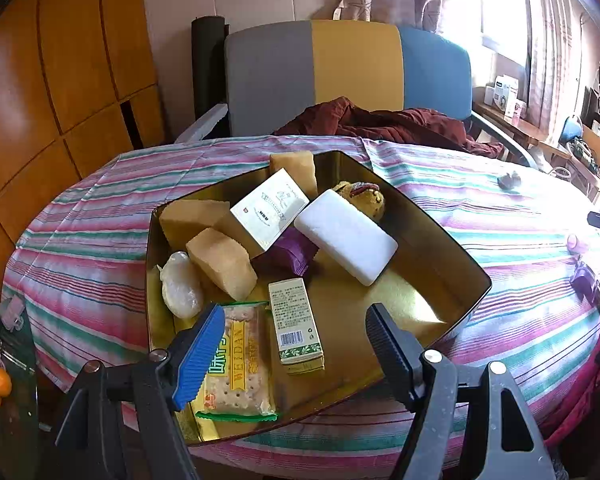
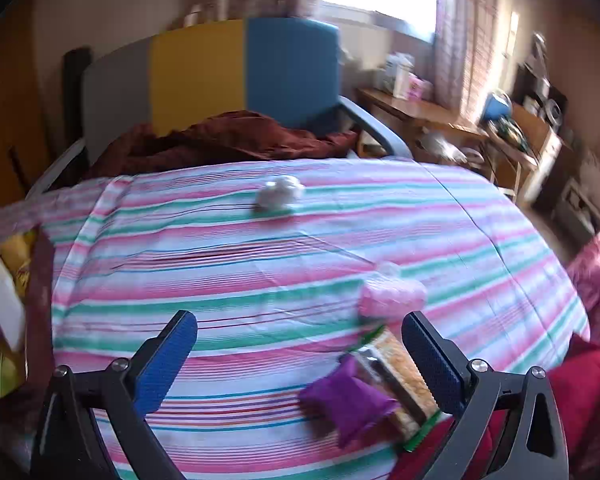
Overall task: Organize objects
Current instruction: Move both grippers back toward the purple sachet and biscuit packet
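A big table w/ a striped cloth (image 1: 480, 240) is filling both views. A gold tin box (image 1: 456, 256) is sitting on the cloth, open on top. Lots of things are lying inside it: a white block (image 1: 346, 236) is leaning across the middle, a white card box (image 1: 270, 208) is resting just behind it, and a tan sponge chunk (image 1: 222, 262) is sitting to the left. A cracker pack (image 1: 236, 364) and a small green box (image 1: 296, 326) are lying side by side at the near end.

The left gripper (image 1: 296, 348) is hovering over the near end of the tin. Its jaws are standing wide apart w/ nothing between them.

The right gripper (image 2: 300, 344) is hanging over the bare cloth, jaws wide apart too, nothing in them. A purple packet (image 2: 346, 402) is lying on a snack bar (image 2: 400, 376), just beside its right finger. A pink thing (image 2: 392, 296) is sitting near, blurry. A white crumpled ball (image 2: 280, 194) is lying far back on the cloth.
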